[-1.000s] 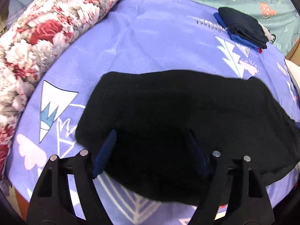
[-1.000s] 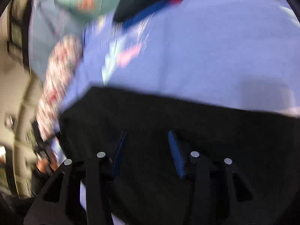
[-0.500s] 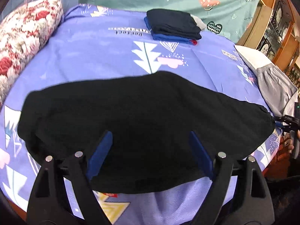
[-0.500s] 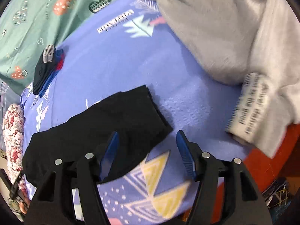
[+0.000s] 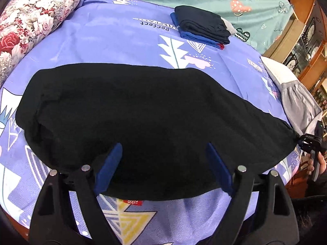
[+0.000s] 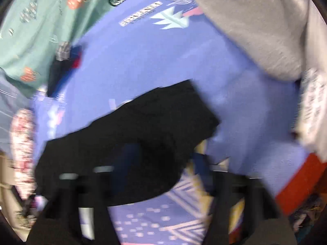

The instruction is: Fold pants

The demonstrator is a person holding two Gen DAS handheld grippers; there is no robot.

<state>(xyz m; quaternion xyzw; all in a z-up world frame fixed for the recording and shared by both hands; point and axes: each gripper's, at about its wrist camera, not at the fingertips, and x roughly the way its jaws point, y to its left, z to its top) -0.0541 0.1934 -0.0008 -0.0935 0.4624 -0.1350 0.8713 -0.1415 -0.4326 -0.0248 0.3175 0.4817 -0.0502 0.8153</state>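
Lying flat across the purple patterned bedsheet (image 5: 126, 40), black fabric pants (image 5: 143, 118), left gripper (image 5: 163, 167) hovering over them, fingers spread wide, right gripper (image 6: 163, 163) blurring, fingers apart too.

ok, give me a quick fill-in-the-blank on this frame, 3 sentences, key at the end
1. The black pants lie spread on a bedsheet whose main colour is ____.
2. The left gripper has its jaws ____, over the pants' near edge.
3. The folded dark clothes sit at the far side, and the pillow at far left has a ____ print.

Missing words: purple; open; floral
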